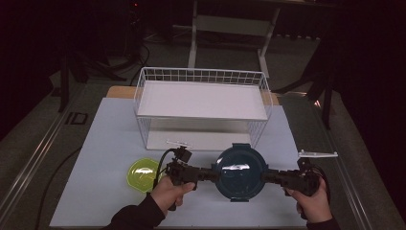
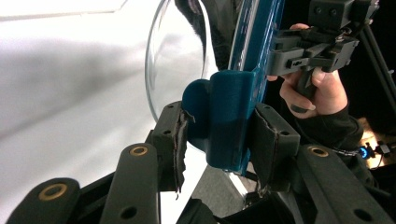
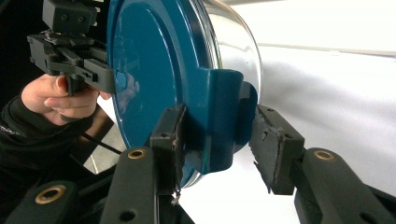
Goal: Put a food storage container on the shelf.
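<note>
Both grippers have hold of the same thing: a round clear glass bowl with a dark teal snap-on lid [image 1: 238, 171], caught by the lid's clip tabs on opposite sides. The left gripper [image 1: 207, 174] reaches in from the left and, in the left gripper view, its two pads sit either side of the teal clip tab [image 2: 227, 119], one pad against the glass side and one behind the lid, so it looks clamped on. The right gripper [image 1: 268, 175] comes in from the other side; in the right gripper view one pad [image 3: 168, 135] presses the tab [image 3: 224, 121] from the lid side, while the other pad stands just beside the tab and I cannot tell if it touches. In both gripper views pale table shows past the underside of the bowl, so I judge the container off the white table [image 1: 100, 143] and carried level between the two hands, in front of the white wire two-shelf rack [image 1: 201, 103]. The pick-up seems done. What looks left is to bring it forward and set it on a shelf of the rack, likely the top white shelf or the lower one, and let go. A small yellow-green plastic bowl [image 1: 142, 173] sits on the table by the left hand, untouched.
</note>
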Available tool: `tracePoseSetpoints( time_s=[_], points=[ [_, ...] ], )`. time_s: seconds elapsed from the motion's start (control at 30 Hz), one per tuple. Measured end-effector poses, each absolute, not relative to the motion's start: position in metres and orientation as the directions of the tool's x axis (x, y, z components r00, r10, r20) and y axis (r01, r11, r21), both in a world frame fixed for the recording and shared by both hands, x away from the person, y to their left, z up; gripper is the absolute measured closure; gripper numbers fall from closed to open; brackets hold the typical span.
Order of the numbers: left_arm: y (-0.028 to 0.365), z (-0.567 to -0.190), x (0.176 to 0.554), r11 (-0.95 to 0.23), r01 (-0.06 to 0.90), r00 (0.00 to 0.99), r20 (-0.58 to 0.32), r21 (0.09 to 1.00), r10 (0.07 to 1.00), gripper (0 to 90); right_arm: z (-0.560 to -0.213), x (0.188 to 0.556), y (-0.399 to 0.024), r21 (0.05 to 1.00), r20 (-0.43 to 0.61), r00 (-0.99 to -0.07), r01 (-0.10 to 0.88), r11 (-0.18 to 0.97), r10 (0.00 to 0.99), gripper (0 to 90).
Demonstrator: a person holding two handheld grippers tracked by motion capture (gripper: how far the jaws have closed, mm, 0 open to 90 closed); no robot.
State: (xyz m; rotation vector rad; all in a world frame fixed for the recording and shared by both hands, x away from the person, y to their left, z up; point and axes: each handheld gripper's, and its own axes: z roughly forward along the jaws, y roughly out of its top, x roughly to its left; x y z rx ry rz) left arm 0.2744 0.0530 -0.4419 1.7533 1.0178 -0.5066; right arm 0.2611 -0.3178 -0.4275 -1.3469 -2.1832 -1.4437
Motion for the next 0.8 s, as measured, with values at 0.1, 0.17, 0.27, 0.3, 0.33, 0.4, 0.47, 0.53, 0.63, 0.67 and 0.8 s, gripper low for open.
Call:
tracePoseSetpoints(
  time_s=[0.1, 0.17, 0.27, 0.3, 0.33, 0.4, 0.47, 0.53, 0.63, 0.67, 0.8],
  points=[
    [0.059, -0.434, 0.276, -0.129, 0.82, 0.557, -0.725, 0.557, 0.406, 57.5, -0.421, 0.266, -0.312, 0.635, 0.588, -0.573, 0.764, 0.113, 0.571, 55.5],
    [0.061, -0.433, 0.277, -0.126, 0.819, 0.558, -0.724, 0.56, 0.407, 57.6, -0.419, 0.268, -0.309, 0.638, 0.586, -0.578, 0.761, 0.116, 0.567, 55.5],
    [0.069, -0.423, 0.283, -0.114, 0.811, 0.566, -0.719, 0.574, 0.404, 57.6, -0.409, 0.275, -0.303, 0.646, 0.581, -0.588, 0.754, 0.121, 0.563, 55.5],
    [0.071, -0.42, 0.284, -0.114, 0.808, 0.57, -0.716, 0.579, 0.404, 57.6, -0.405, 0.278, -0.3, 0.656, 0.572, -0.597, 0.745, 0.123, 0.563, 55.5],
    [0.074, -0.416, 0.286, -0.107, 0.804, 0.573, -0.713, 0.585, 0.404, 57.7, -0.403, 0.28, -0.299, 0.66, 0.569, -0.6, 0.741, 0.122, 0.562, 55.5],
    [0.078, -0.409, 0.29, -0.101, 0.801, 0.574, -0.71, 0.59, 0.407, 57.7, -0.395, 0.286, -0.294, 0.67, 0.565, -0.609, 0.732, 0.122, 0.557, 55.5],
    [0.083, -0.404, 0.293, -0.094, 0.799, 0.575, -0.709, 0.594, 0.409, 57.7, -0.39, 0.291, -0.29, 0.673, 0.564, -0.613, 0.729, 0.122, 0.554, 55.5],
    [0.087, -0.4, 0.296, -0.084, 0.796, 0.575, -0.706, 0.599, 0.414, 57.7, -0.384, 0.298, -0.285, 0.677, 0.561, -0.619, 0.725, 0.126, 0.549, 55.5],
    [0.095, -0.393, 0.301, -0.072, 0.792, 0.576, -0.701, 0.607, 0.42, 57.7, -0.377, 0.307, -0.277, 0.681, 0.56, -0.625, 0.721, 0.127, 0.544, 55.5],
    [0.098, -0.39, 0.303, -0.069, 0.791, 0.575, -0.7, 0.608, 0.424, 57.7, -0.376, 0.309, -0.275, 0.682, 0.56, -0.626, 0.72, 0.128, 0.542, 55.5],
    [0.106, -0.381, 0.309, -0.054, 0.787, 0.573, -0.695, 0.615, 0.434, 57.7, -0.366, 0.32, -0.266, 0.683, 0.56, -0.631, 0.719, 0.131, 0.537, 55.5]
  ],
)
